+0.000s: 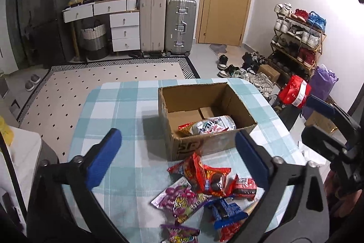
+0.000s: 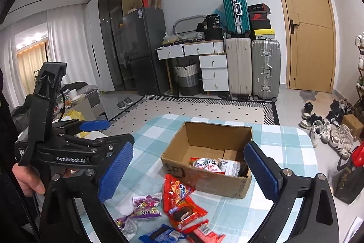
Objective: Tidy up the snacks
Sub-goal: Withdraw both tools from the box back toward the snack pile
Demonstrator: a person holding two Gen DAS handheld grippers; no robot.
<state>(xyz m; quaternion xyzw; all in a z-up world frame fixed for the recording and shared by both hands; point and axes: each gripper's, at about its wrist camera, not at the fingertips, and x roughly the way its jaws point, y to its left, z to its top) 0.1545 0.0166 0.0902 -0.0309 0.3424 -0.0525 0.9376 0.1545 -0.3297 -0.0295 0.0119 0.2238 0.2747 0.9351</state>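
Both grippers — left (image 1: 179, 156), right (image 2: 188, 171) — stood wide, holding nothing. Some packets lay in the box (image 1: 206, 145); the pile of snacks (image 1: 204, 193) overlapped beside it — a grab could snag two.

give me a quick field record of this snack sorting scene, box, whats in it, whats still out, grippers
surface: table with blue-and-white checked cloth
container: open cardboard box
in box: white snack packet, red packet
still out: red cookie packet, purple candy packet, blue packet
left gripper: open, nothing between the pads
right gripper: open, nothing between the pads
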